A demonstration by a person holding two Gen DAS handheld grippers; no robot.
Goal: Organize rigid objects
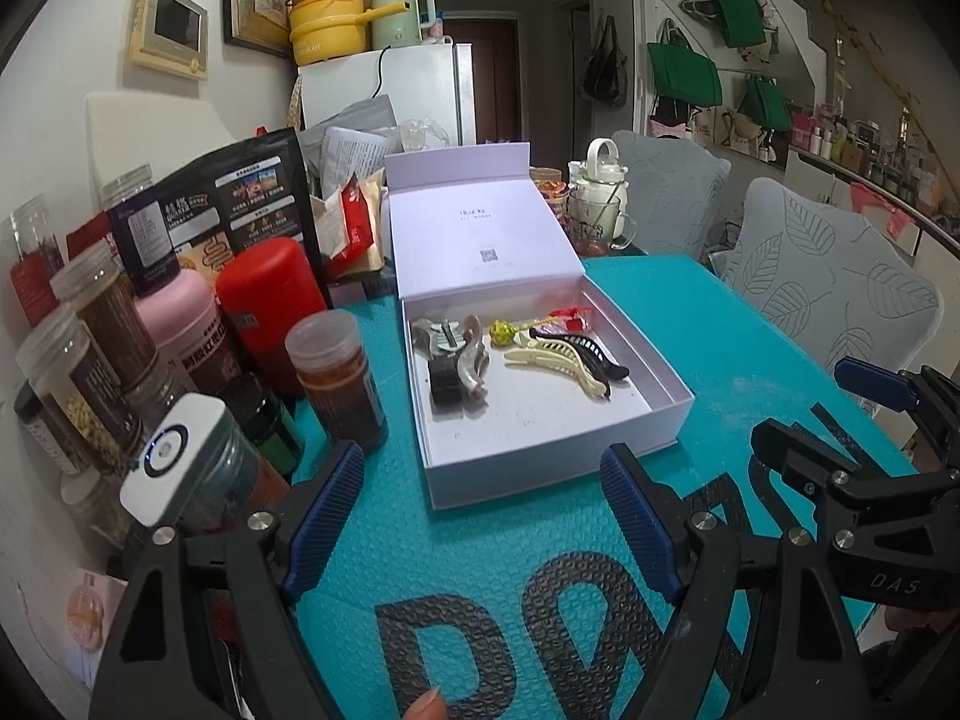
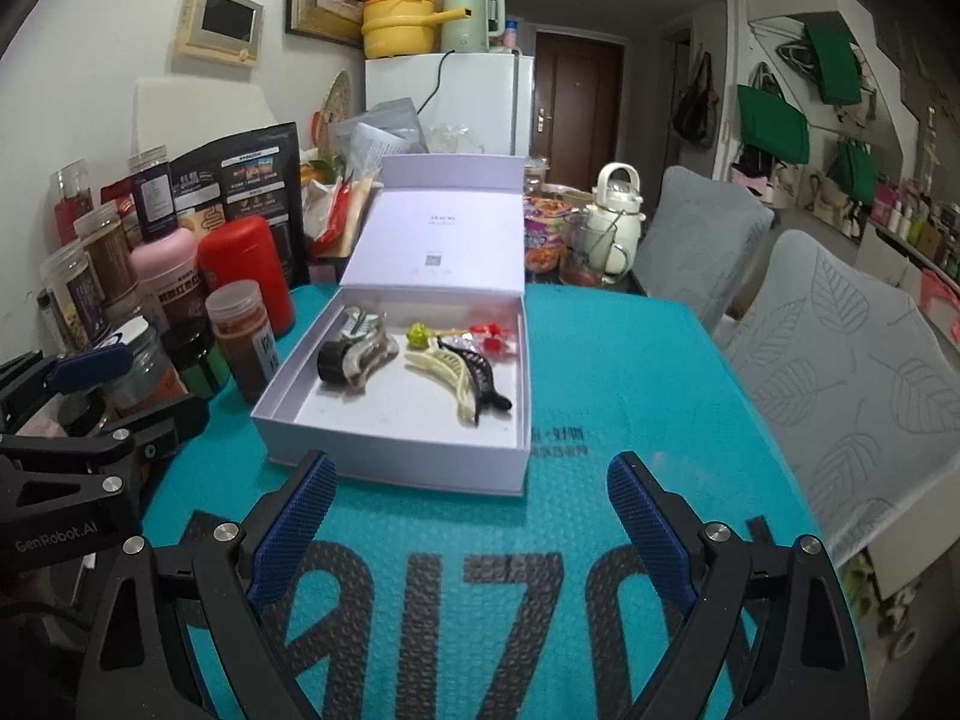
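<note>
Left wrist view: jars (image 1: 90,360) and a red canister (image 1: 270,312) crowd the left edge of the teal mat (image 1: 510,540).
Left gripper (image 1: 483,516): jaws well apart, nothing between them, above bare mat short of the box.
Box (image 1: 672,414): white, lid propped open, mid-mat.
Box contents, left: dark and clear hair claws (image 1: 456,366).
Box contents, middle: cream hair clip (image 1: 564,360) lying against a black clip (image 1: 600,360).
Box contents, back right: small red piece (image 1: 570,315).
Right gripper (image 2: 474,516): jaws spread wide and empty, near the box's front wall.
Step in hand: apparently an approach to the box; nothing held.
Next move: probably reaching over the front wall and closing on one clip without dragging its neighbour.
</note>
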